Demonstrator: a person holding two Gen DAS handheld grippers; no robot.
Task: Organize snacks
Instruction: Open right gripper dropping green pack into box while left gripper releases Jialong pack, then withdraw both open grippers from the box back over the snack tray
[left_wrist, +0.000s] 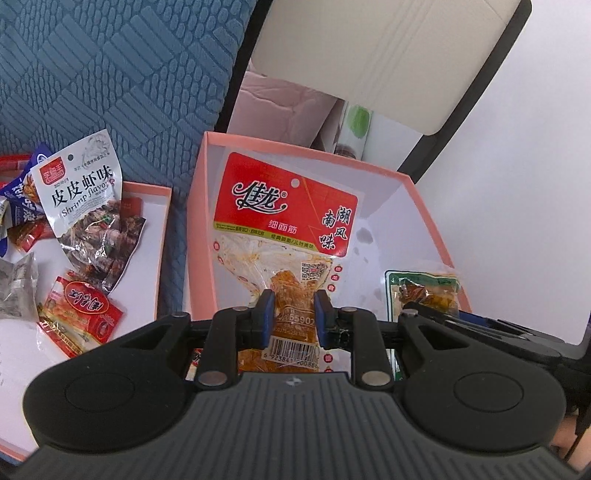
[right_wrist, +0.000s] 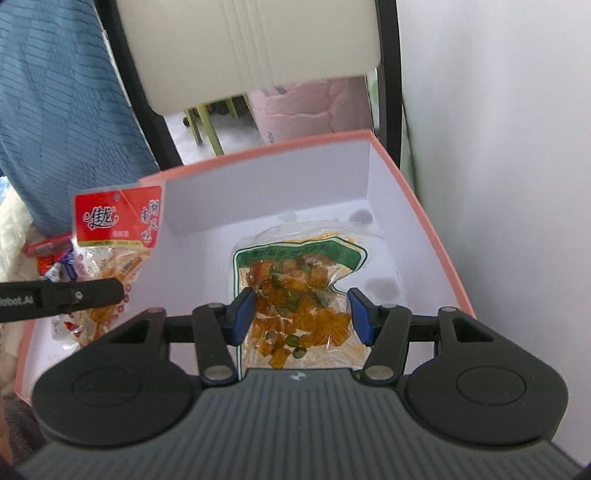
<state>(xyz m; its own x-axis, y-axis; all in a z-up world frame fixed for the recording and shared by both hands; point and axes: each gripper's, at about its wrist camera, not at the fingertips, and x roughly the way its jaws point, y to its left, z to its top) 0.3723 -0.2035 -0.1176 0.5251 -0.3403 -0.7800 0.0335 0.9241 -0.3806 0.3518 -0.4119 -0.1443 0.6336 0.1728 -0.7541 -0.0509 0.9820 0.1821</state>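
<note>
My left gripper (left_wrist: 294, 314) is shut on the lower part of a red-labelled snack packet (left_wrist: 284, 206), holding it upright over the left side of a pink box (left_wrist: 295, 147) with a white inside. From the right wrist view the same red-labelled packet (right_wrist: 116, 221) stands above the box's left wall, pinched by a black finger (right_wrist: 85, 293). My right gripper (right_wrist: 302, 317) is shut across the width of a clear, green-edged snack packet (right_wrist: 295, 288), low inside the pink box (right_wrist: 417, 206). That green-edged packet (left_wrist: 421, 291) also shows in the left wrist view at the box's right.
A shallow pink tray (left_wrist: 162, 192) left of the box holds several loose packets, among them a shrimp-flavour packet (left_wrist: 85, 206) and a small red packet (left_wrist: 81, 317). Blue quilted fabric (left_wrist: 110, 74) lies behind. A cream chair back (left_wrist: 369, 55) with a black frame rises beyond the box; a white wall (right_wrist: 498, 147) stands on the right.
</note>
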